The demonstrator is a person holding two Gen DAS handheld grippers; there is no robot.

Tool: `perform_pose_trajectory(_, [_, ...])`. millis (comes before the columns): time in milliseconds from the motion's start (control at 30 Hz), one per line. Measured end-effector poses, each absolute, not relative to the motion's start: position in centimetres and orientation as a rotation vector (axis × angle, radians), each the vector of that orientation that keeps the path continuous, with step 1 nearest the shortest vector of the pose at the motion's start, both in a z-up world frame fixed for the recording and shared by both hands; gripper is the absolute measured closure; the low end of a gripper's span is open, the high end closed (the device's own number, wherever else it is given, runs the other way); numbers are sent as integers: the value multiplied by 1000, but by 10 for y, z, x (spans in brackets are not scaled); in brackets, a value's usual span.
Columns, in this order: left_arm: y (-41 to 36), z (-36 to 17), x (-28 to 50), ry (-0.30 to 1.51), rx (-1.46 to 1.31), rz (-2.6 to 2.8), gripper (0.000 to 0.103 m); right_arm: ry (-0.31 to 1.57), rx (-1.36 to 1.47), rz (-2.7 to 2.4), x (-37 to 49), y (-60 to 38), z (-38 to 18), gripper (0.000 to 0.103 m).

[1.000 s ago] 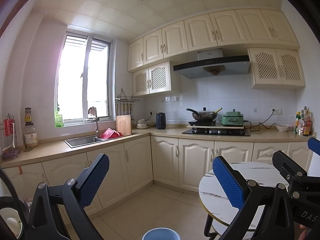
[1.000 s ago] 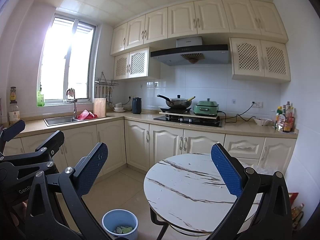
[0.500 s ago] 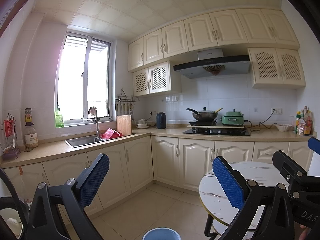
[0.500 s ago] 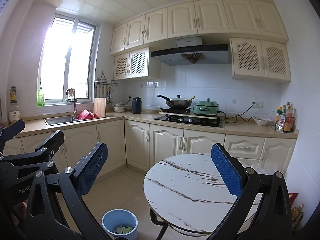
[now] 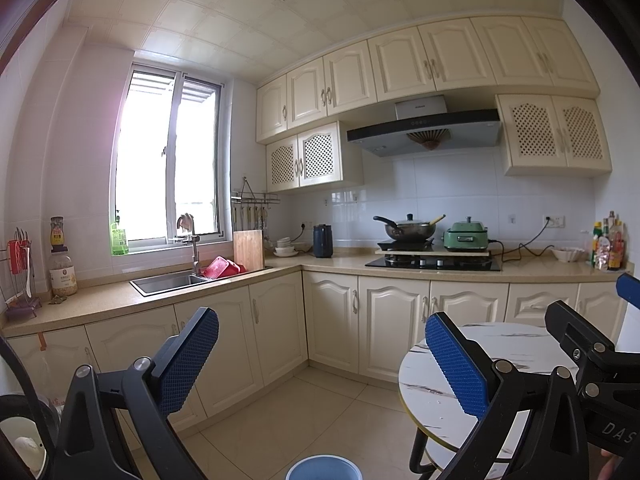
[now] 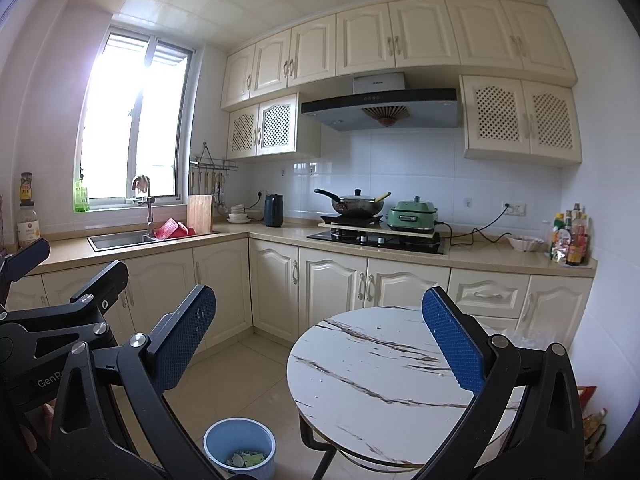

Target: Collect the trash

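Observation:
A small blue trash bin (image 6: pixel 239 448) stands on the tiled floor left of a round white marble-pattern table (image 6: pixel 384 380); green and pale scraps lie in its bottom. The bin's rim also shows at the bottom edge of the left wrist view (image 5: pixel 323 468). A few tiny crumbs dot the table top. My right gripper (image 6: pixel 319 344) is open and empty, held above the table's left edge. My left gripper (image 5: pixel 322 364) is open and empty, held over the floor left of the table (image 5: pixel 436 384). Each gripper shows at the edge of the other's view.
L-shaped cream cabinets with a beige counter (image 6: pixel 264 236) run along the far walls, with a sink (image 6: pixel 120 240), stove with wok (image 6: pixel 356 206), kettle and bottles. Tiled floor (image 5: pixel 304 412) lies between cabinets and table. A bag of items sits at the right wall (image 6: pixel 592 424).

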State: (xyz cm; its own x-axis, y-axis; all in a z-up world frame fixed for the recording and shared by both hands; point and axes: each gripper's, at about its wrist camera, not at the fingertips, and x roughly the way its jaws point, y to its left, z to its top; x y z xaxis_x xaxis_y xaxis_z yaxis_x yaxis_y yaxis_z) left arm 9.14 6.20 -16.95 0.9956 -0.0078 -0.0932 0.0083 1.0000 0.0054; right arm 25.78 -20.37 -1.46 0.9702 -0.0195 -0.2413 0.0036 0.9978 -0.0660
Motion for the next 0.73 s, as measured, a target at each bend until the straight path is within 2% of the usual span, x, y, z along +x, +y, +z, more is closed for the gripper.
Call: perform_pose_trajectory(733, [66,-170,92,94,7,-11,1,245,-66,-11,258,-205,-14,0])
